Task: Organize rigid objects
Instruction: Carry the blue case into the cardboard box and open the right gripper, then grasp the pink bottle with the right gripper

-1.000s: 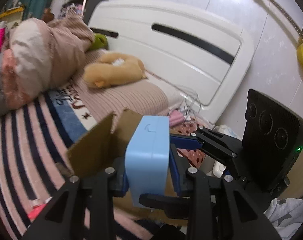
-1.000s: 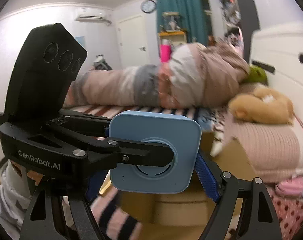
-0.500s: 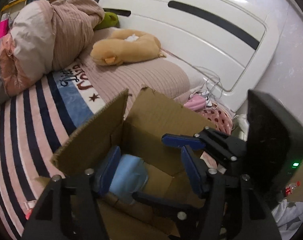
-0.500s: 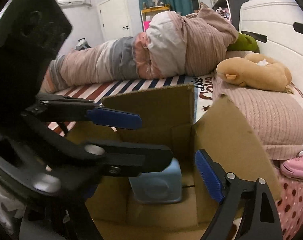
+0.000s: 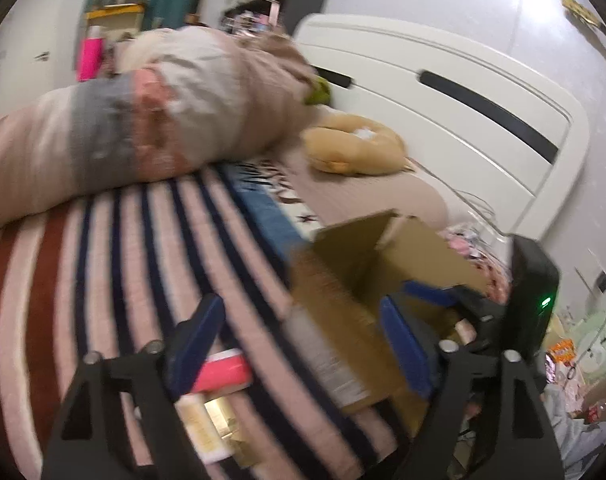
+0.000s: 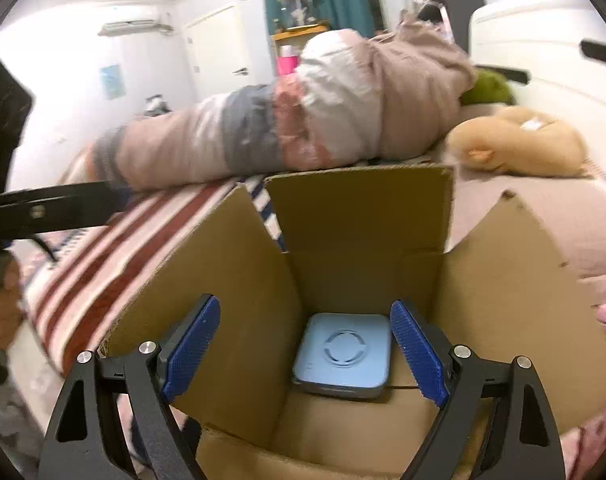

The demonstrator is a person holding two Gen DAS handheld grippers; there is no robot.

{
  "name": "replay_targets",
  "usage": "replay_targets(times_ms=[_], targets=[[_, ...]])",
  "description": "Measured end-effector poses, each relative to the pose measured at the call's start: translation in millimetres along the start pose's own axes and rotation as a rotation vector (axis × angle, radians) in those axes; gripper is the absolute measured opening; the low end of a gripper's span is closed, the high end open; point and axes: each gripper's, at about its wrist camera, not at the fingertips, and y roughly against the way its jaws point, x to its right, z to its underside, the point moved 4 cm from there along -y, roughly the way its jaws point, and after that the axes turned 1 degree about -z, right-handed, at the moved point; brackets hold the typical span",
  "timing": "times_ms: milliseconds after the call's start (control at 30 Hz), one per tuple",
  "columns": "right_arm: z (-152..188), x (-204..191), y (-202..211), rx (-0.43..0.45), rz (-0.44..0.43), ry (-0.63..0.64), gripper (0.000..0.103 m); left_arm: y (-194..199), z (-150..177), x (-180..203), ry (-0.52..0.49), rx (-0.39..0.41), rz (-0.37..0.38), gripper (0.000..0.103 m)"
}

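One blue device (image 6: 345,354) flat, face-up.

The left wrist view is smeared by motion, so the label on the cardboard box (image 5: 345,320) cannot be read. Behind the left gripper (image 5: 299,344), a pink item (image 5: 223,372) and a gold package (image 5: 207,428) at lower left are partly covered; perhaps cosmetics. In the right wrist view, the blue device (image 6: 345,354) has its right edge hidden by a finger pad (image 6: 419,354).
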Motion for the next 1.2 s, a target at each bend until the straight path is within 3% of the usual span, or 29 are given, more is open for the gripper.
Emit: replay_targets(times_ms=[133, 200, 333, 467, 600, 733, 933, 1000, 1100, 1200], targets=[[-12, -9, 28, 0.065, 0.119, 0.033, 0.086, 28, 19, -42, 0.038, 0.025, -0.07, 0.084], [-22, -23, 43, 0.106, 0.134, 0.076, 0.086, 39, 35, -65, 0.054, 0.029, -0.123, 0.084], [-40, -81, 51, 0.11, 0.001, 0.212, 0.086, 48, 64, -106, 0.101, 0.018, -0.182, 0.084], [-32, -151, 13, -0.039, -0.119, 0.364, 0.085, 52, 90, -136, 0.136, 0.008, -0.209, 0.084], [-3, -191, -42, -0.209, -0.077, 0.491, 0.085, 53, 113, -158, 0.145, -0.008, -0.259, 0.084], [15, -189, -94, -0.312, 0.028, 0.52, 0.085, 50, 130, -175, 0.175, -0.014, -0.25, 0.084], [32, -169, -143, -0.369, 0.193, 0.564, 0.084, 39, 145, -183, 0.2, -0.017, -0.219, 0.084], [37, -165, -157, -0.379, 0.217, 0.59, 0.084, 37, 146, -181, 0.2, 0.002, -0.205, 0.084], [40, -164, -168, -0.382, 0.211, 0.606, 0.069, 36, 145, -178, 0.194, 0.042, -0.194, 0.084], [37, -166, -175, -0.364, 0.201, 0.641, 0.067, 37, 143, -173, 0.147, 0.07, -0.223, 0.084]])
